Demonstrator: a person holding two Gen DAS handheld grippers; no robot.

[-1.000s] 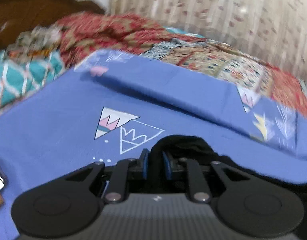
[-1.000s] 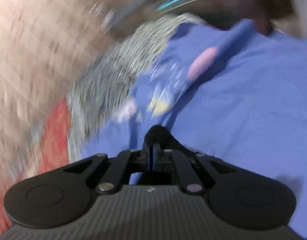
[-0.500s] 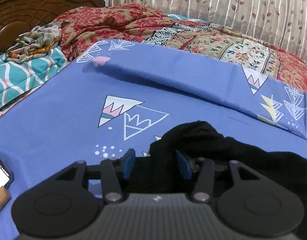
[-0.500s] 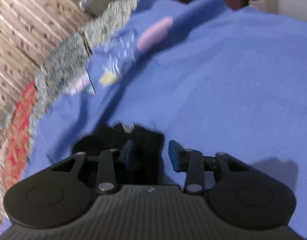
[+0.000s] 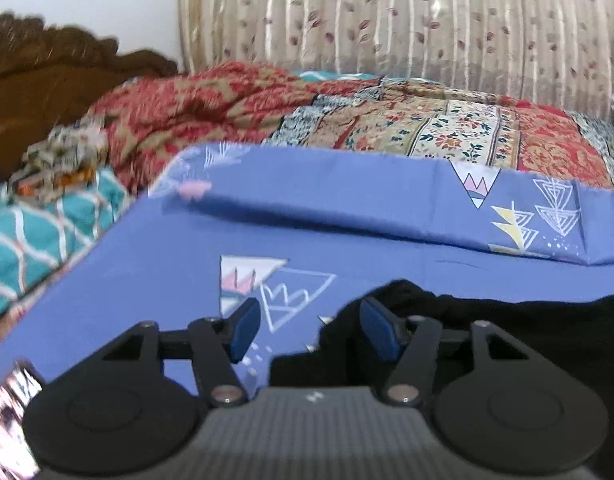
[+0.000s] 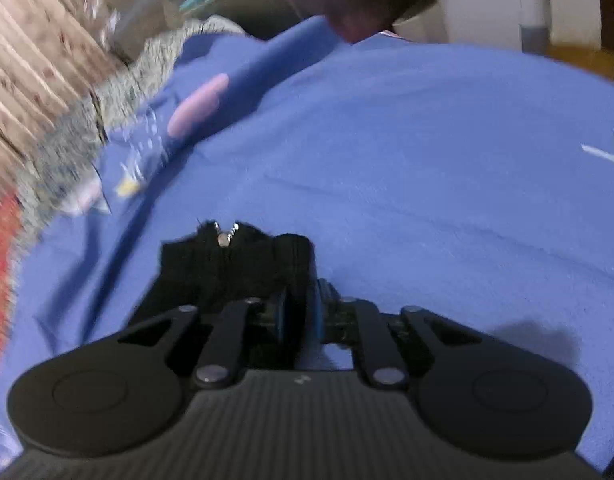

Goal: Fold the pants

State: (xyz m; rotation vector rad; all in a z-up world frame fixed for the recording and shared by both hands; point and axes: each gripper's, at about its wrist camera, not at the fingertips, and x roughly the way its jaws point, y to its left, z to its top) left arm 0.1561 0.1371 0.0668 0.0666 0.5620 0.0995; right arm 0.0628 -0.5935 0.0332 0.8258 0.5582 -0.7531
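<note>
The black pants (image 5: 507, 328) lie on a blue patterned bedsheet (image 5: 147, 264). In the left wrist view my left gripper (image 5: 311, 328) is open; its right finger (image 5: 377, 334) rests against the pants' edge and nothing is between the jaws. In the right wrist view my right gripper (image 6: 299, 316) has its blue pads close together on a fold of the pants (image 6: 235, 264), which has a small metal zipper pull at its far edge.
A folded ridge of the blue sheet (image 5: 387, 208) crosses ahead. Behind it lie a red floral quilt (image 5: 347, 120), a teal pillow (image 5: 39, 232), a carved wooden headboard (image 5: 47, 72) and a curtain (image 5: 387, 20). A phone (image 5: 7, 412) lies at the lower left.
My left gripper has opened wide and let go of the pants. My right gripper opened half a second ago and is now closed on a fold of the pants.
</note>
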